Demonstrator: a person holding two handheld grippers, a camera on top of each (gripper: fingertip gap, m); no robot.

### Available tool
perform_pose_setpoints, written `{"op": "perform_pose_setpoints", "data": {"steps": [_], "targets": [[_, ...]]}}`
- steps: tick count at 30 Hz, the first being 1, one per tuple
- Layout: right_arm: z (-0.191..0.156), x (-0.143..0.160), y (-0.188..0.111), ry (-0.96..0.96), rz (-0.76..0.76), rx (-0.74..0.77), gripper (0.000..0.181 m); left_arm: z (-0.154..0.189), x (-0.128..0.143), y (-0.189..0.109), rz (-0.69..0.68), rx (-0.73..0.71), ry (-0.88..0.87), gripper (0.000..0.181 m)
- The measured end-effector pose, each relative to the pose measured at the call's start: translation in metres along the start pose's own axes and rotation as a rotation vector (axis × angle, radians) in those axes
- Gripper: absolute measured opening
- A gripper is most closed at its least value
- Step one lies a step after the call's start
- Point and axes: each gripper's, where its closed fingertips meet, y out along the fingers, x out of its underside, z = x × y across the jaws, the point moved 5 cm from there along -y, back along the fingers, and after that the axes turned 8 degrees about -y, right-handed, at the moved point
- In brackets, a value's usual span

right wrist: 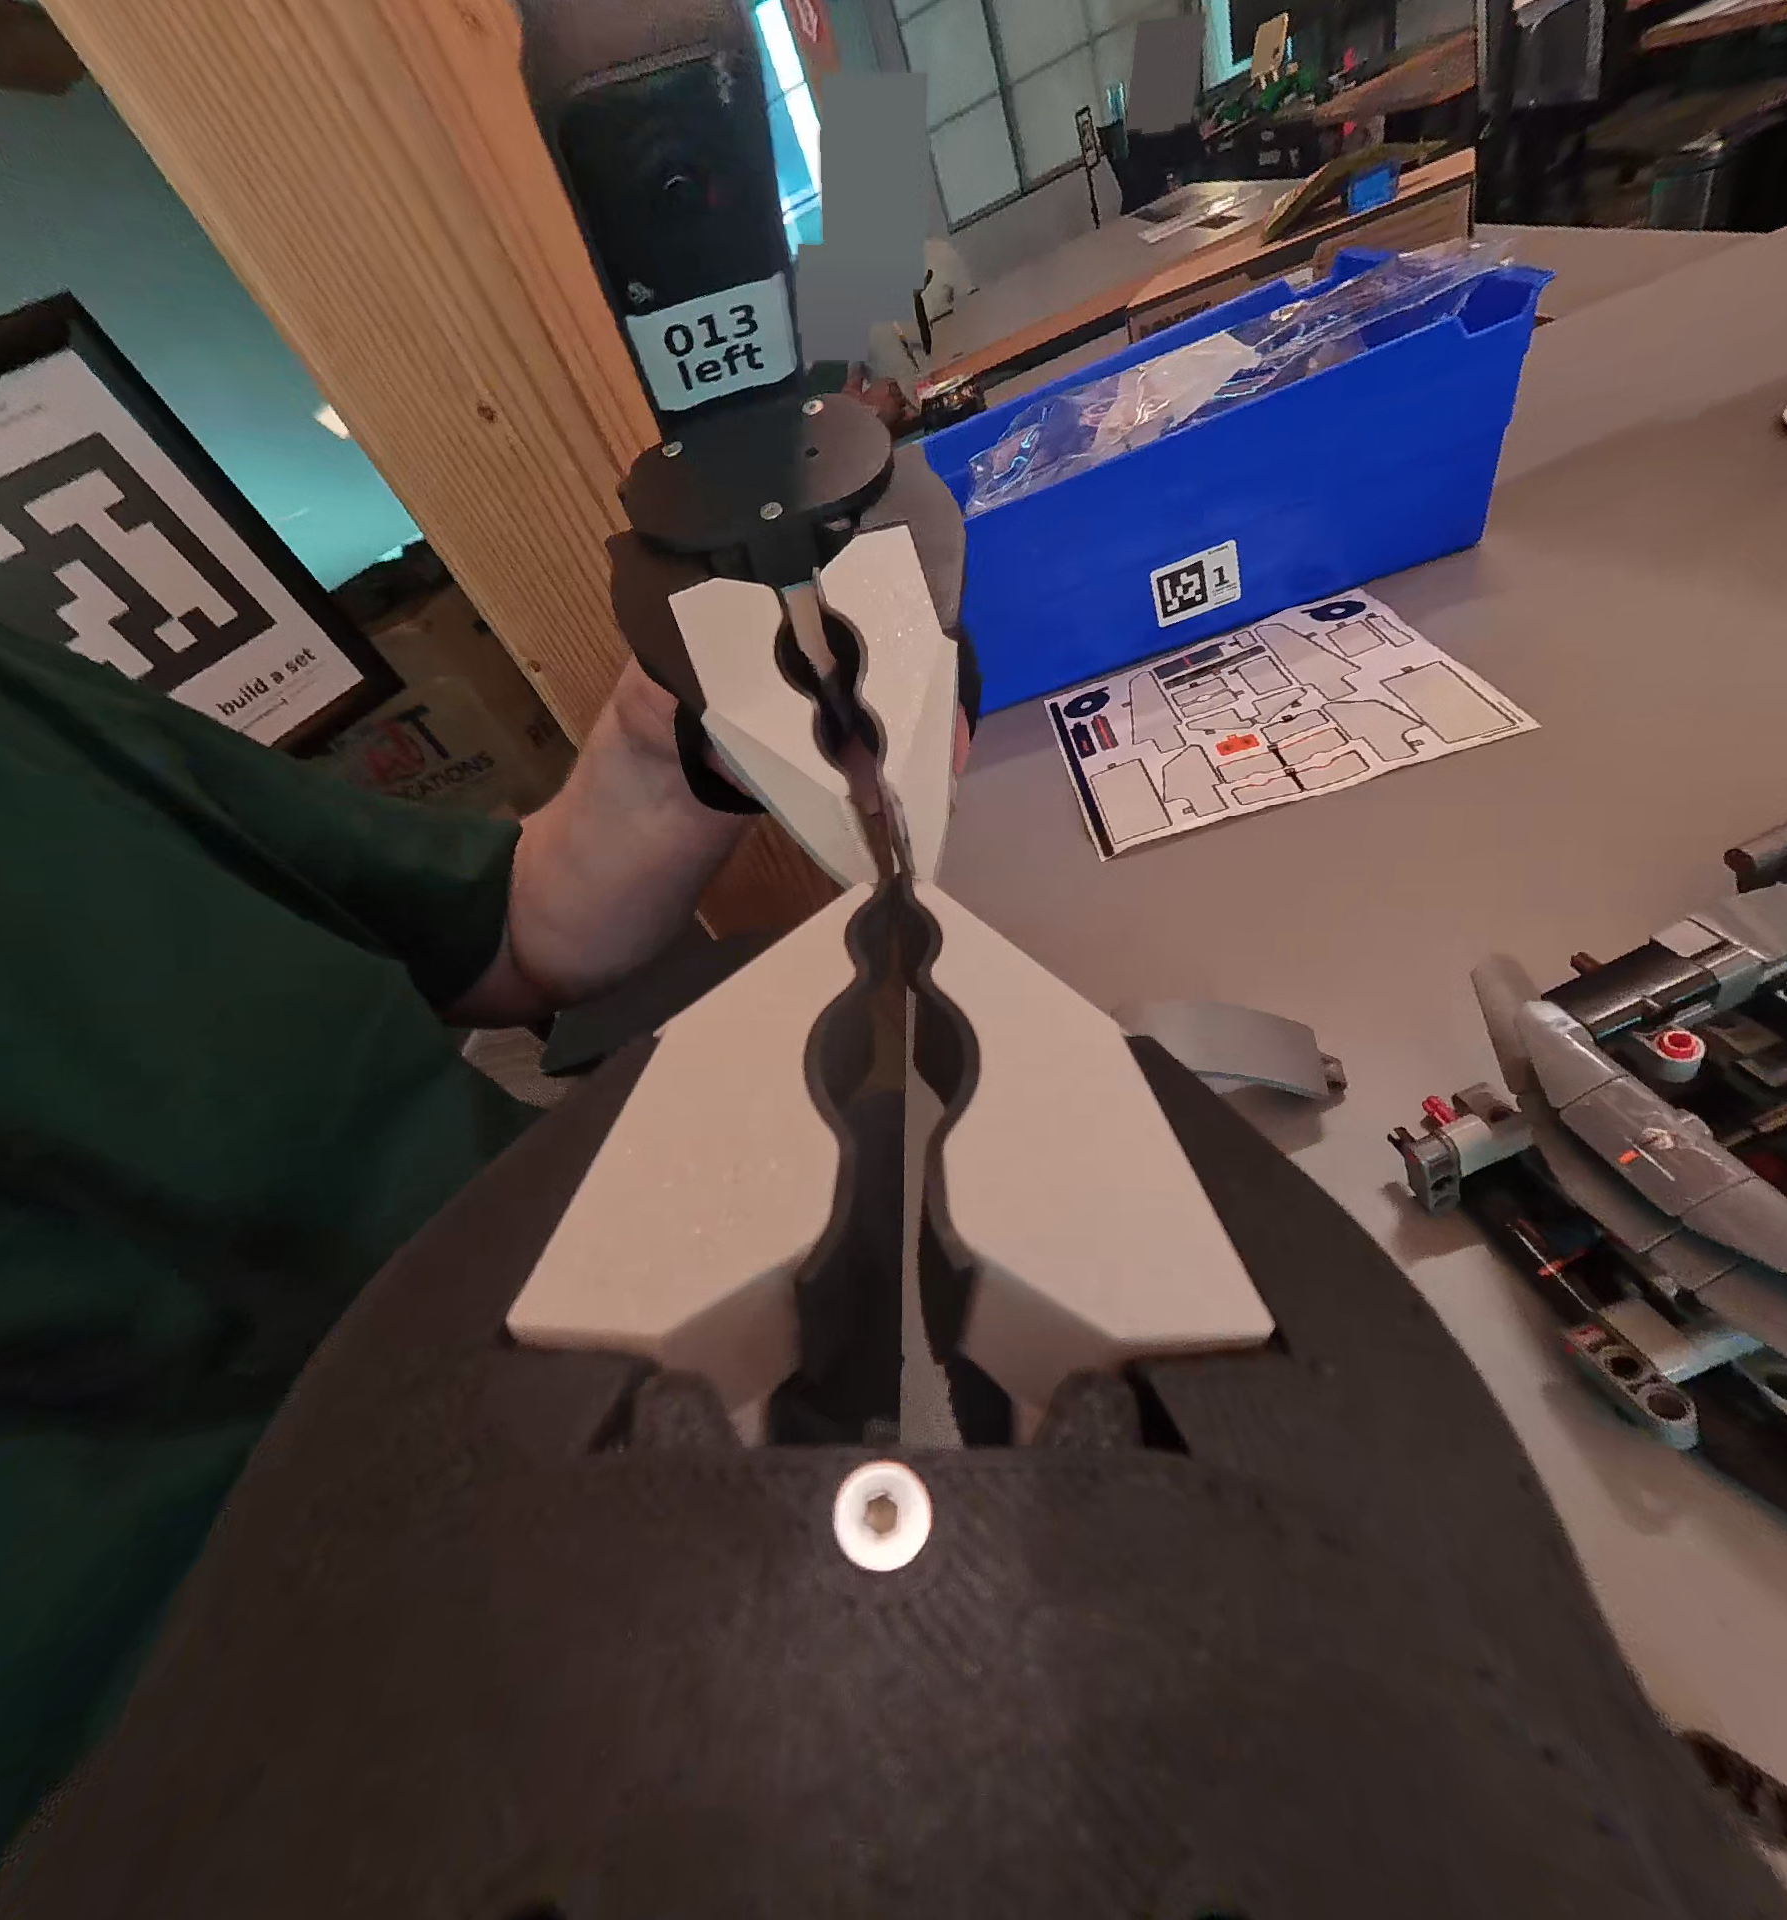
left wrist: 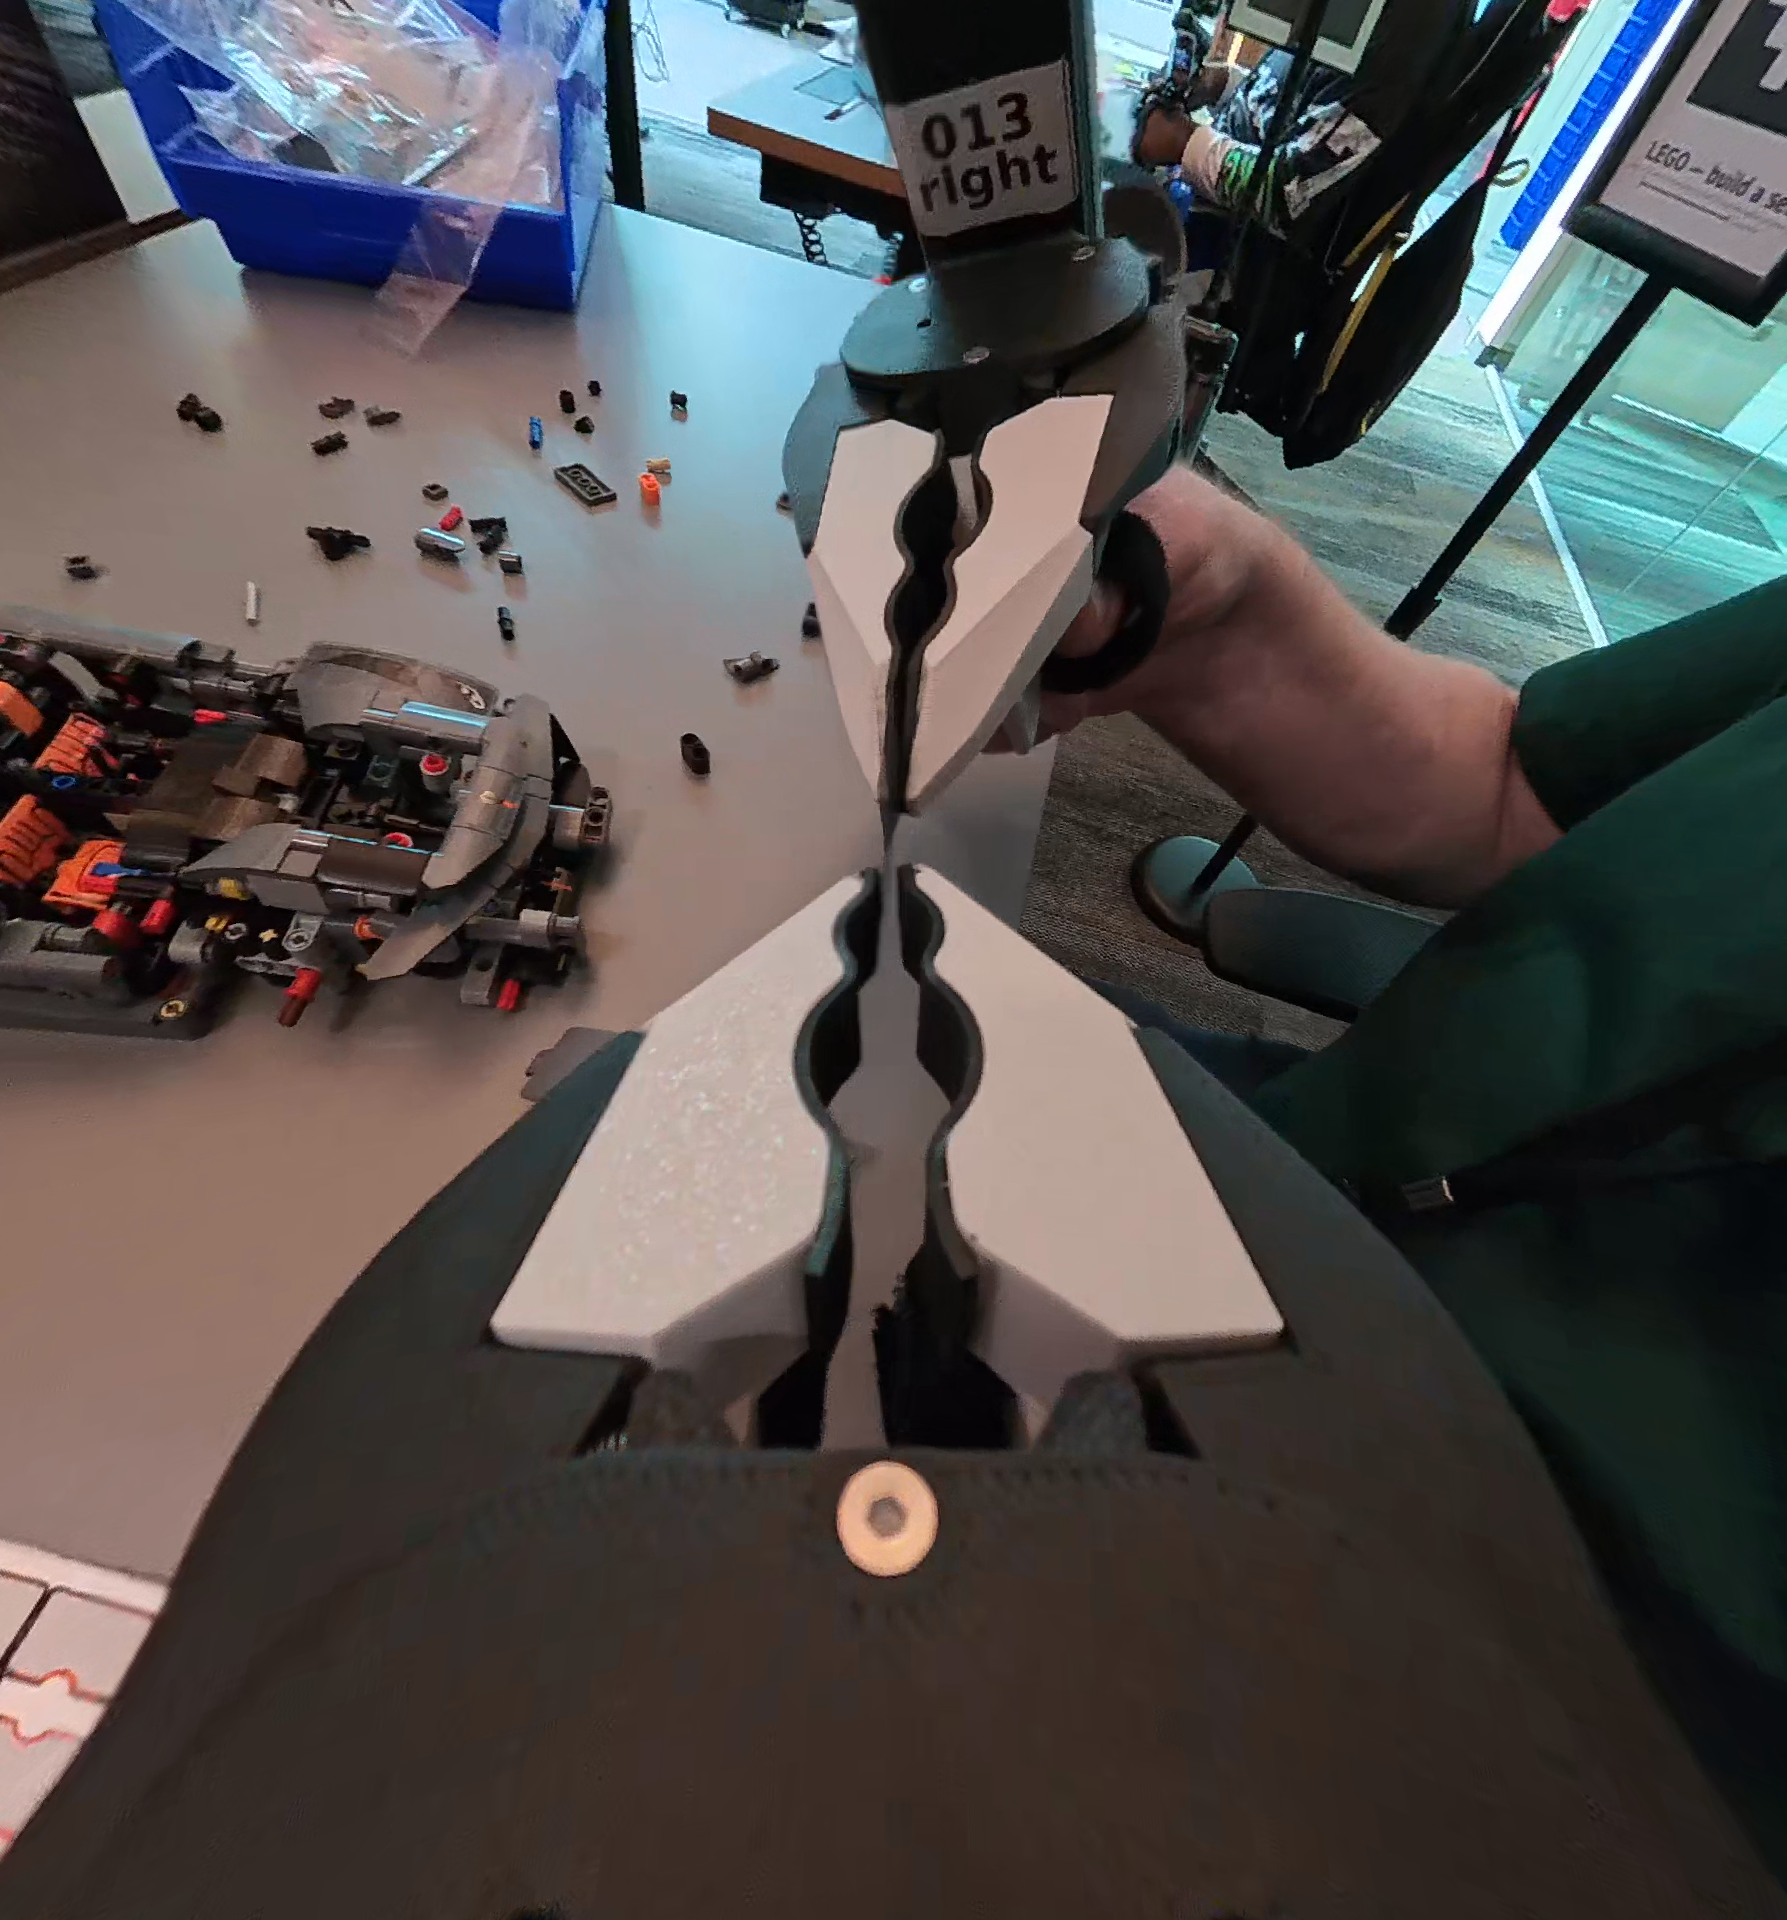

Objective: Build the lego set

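My left gripper (left wrist: 884, 883) and right gripper (left wrist: 894, 805) meet tip to tip in the air, off the table's near edge. Both are shut. A thin grey sliver (left wrist: 890, 840), perhaps a sticker seen edge-on, bridges the two sets of tips; I cannot tell what it is. The right wrist view shows the same meeting, with my right gripper (right wrist: 894, 909) below the left gripper (right wrist: 891, 868). The half-built grey, black and orange Lego car (left wrist: 276, 821) lies on the grey table (left wrist: 141, 1195), to the left of the grippers. It also shows in the right wrist view (right wrist: 1699, 1143).
Several small loose pieces (left wrist: 453, 499) are scattered behind the car. A blue bin (right wrist: 1232, 499) holds plastic bags. A sticker sheet (right wrist: 1284, 717) lies in front of it. A curved grey panel (right wrist: 1232, 1044) lies near the table edge. A sign stand (left wrist: 1491, 499) and a wooden pillar (right wrist: 349, 312) stand nearby. Both grippers' tips are close together, under 4 cm apart.
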Motion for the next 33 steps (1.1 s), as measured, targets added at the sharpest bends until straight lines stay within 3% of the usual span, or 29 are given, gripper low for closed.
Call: {"op": "perform_pose_setpoints", "data": {"steps": [8, 14, 23, 33], "targets": [[0.021, 0.011, 0.017, 0.165, 0.081, 0.024, 0.000, -0.007, 0.016, -0.010, 0.054, -0.062, -0.046, 0.029], [0.033, 0.013, 0.011, 0.213, 0.139, 0.088, 0.000, -0.026, 0.035, -0.013, -0.015, -0.211, -0.036, 0.041], [0.046, 0.031, 0.024, 0.338, 0.119, 0.144, 0.000, -0.041, 0.067, 0.008, -0.086, -0.242, -0.132, 0.043], [0.054, 0.040, 0.030, 0.385, 0.065, 0.223, 0.000, -0.044, 0.076, 0.019, -0.136, -0.255, -0.145, 0.023]]}}
